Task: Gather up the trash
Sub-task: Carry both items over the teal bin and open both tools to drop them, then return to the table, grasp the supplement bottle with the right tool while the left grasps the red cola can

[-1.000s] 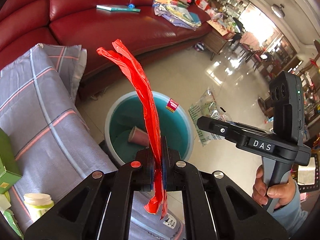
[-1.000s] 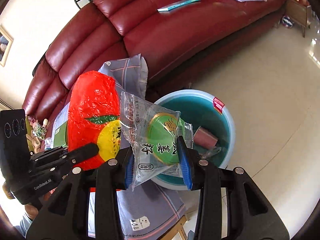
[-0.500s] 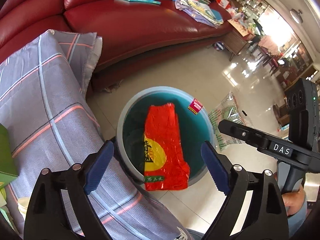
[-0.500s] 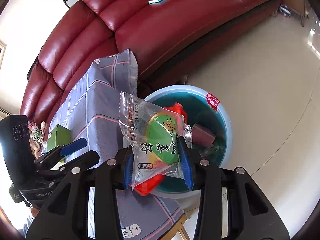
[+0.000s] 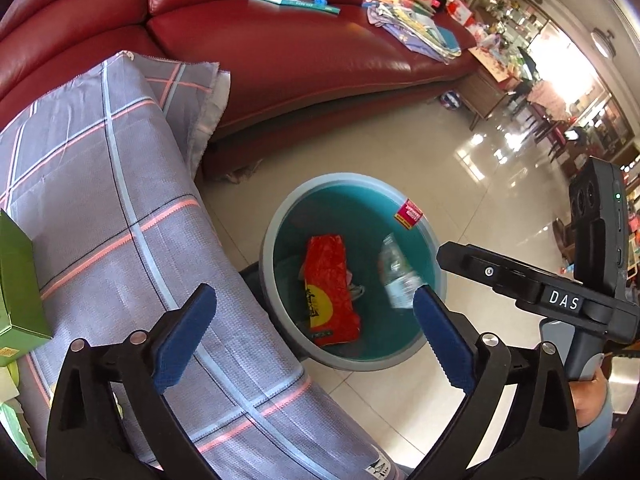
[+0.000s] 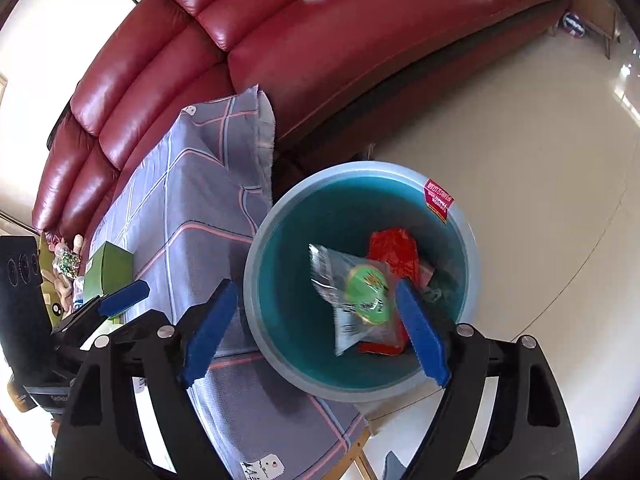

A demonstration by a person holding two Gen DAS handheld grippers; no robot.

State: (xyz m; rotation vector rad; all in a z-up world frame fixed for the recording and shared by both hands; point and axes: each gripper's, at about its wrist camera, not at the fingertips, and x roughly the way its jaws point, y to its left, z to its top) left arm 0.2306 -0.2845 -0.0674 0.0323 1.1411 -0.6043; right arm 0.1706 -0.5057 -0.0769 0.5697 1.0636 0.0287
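A teal bin [image 5: 280,216] [image 6: 256,248] stands on the floor beside the cloth-covered table. A red and yellow wrapper [image 5: 330,284] [image 6: 394,250] lies inside it. A clear packet with a green label [image 6: 360,292] [image 5: 396,276] is blurred and falling into the bin, free of any gripper. My left gripper [image 5: 314,336] is open and empty above the table edge and bin. My right gripper [image 6: 316,330] is open and empty above the bin. The right gripper also shows in the left wrist view [image 5: 520,276].
The table under a grey plaid cloth [image 5: 100,200] [image 6: 192,216] holds a green box [image 5: 16,280] [image 6: 108,270]. A red leather sofa [image 5: 280,48] [image 6: 300,40] with a book [image 5: 294,2] stands behind. Shiny tiled floor [image 6: 540,140] lies around the bin.
The left gripper opened and the red wrapper dropped into the bin. The right gripper has just opened and the clear green-label packet is falling into the bin.
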